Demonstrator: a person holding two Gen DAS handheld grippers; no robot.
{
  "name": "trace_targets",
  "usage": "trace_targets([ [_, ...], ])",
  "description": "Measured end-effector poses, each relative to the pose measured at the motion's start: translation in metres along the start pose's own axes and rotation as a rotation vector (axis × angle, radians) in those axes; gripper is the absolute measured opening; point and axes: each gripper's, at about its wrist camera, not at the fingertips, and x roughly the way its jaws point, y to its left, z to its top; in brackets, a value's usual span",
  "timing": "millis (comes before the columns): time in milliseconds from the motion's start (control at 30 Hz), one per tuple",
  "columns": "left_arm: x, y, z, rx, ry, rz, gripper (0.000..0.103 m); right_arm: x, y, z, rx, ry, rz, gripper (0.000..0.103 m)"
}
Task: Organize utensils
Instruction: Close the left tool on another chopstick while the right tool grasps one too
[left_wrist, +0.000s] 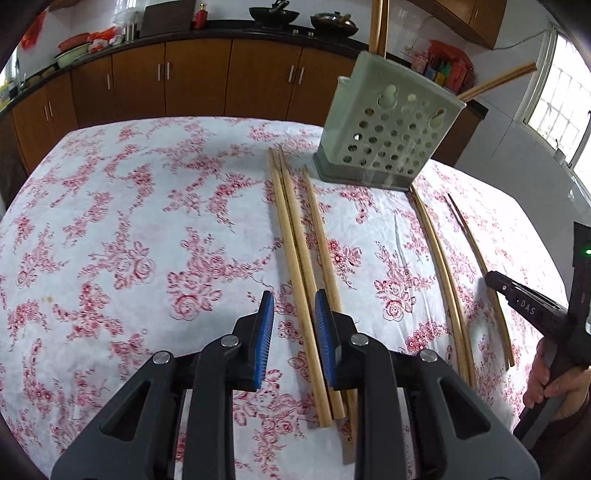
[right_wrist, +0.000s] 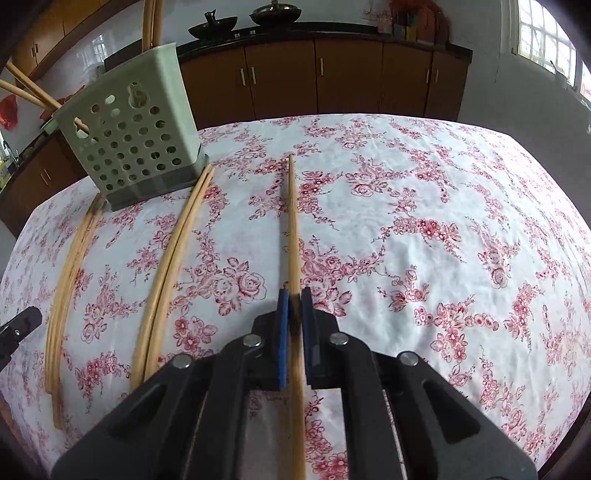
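Clamping one chopstick at frame centre, the right tongs are risking it pivoting loose under so small a grip, while the left tongs are straddling, unclosed, chopsticks below the upper-right holder.

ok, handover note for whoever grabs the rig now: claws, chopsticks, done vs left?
Right claw: shut on one wooden chopstick, which is still low over the floral tablecloth.
Left claw: part open, holding nothing, over the group of three wooden chopsticks.
Pale green perforated plastic holder: upright on the table, several chopsticks already in it.
Left: the held one, the three, plus a pair of chopsticks lying between the groups.
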Motion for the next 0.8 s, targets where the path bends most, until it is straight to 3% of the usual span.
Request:
trace_targets([
  [167, 0.010, -0.005, -0.002, 0.023, 0.012, 0.044, 0.024, 0.000, 0.001, -0.001, -0.001, 0.002, 0.010, 0.008],
  [333, 0.014, -0.004, 0.001, 0.021, 0.010, 0.098, 0.010, 0.000, 0.003, -0.001, -0.008, -0.002, 0.003, 0.008],
  [500, 0.016, -0.003, 0.003, 0.037, -0.011, 0.163, 0.008, 0.000, 0.005, -0.002, -0.023, -0.005, 0.007, 0.008],
  [667, 0.015, 0.031, 0.015, -0.039, -0.016, 0.211, 0.008, 0.005, 0.008, 0.003, -0.040, -0.012, 0.028, 0.008],
  [800, 0.011, 0.055, 0.018, -0.065, -0.021, 0.207, 0.008, 0.013, 0.008, 0.015, -0.039, -0.021, 0.021, 0.008],
])
